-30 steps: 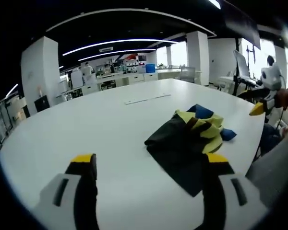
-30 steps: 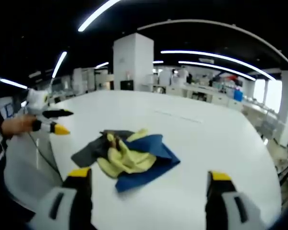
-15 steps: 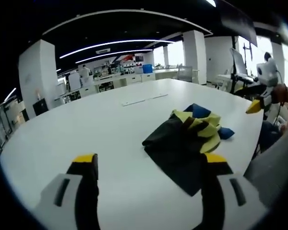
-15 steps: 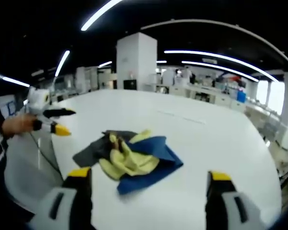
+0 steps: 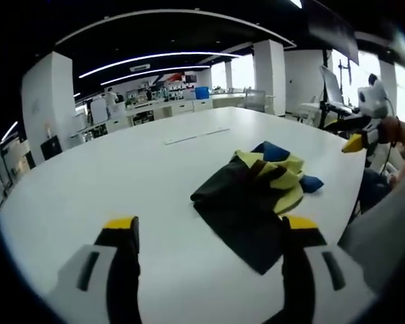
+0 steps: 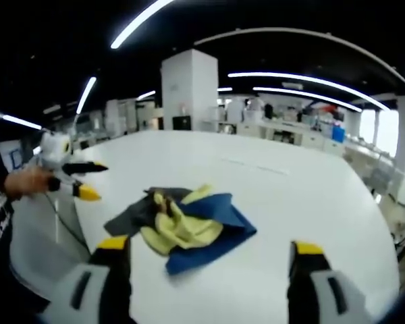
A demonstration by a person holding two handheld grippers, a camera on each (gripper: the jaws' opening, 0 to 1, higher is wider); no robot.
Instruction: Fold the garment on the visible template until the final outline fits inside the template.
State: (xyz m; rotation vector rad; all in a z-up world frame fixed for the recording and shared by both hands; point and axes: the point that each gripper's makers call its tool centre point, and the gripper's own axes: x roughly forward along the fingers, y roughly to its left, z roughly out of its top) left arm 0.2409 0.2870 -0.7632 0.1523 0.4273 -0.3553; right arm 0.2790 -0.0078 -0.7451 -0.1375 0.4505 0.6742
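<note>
A crumpled garment (image 5: 253,196) of black, yellow and blue cloth lies in a heap on the white table (image 5: 121,175), near its right edge in the left gripper view. My left gripper (image 5: 206,233) hangs open above the table, short of the garment, with nothing between its jaws. In the right gripper view the same garment (image 6: 182,223) lies ahead, blue and yellow parts nearest. My right gripper (image 6: 206,253) is open and empty above the table. The left gripper (image 6: 81,182) enters that view from the left, held by a hand. The right gripper (image 5: 358,138) shows at the far right of the left gripper view.
A thin pale strip (image 5: 196,136) lies on the far part of the table. Beyond the table stand white pillars (image 6: 189,88), desks and office equipment. A person's sleeve (image 5: 385,229) fills the lower right of the left gripper view.
Both views have shifted only slightly with the hands. The garment lies as before and both grippers stay open.
</note>
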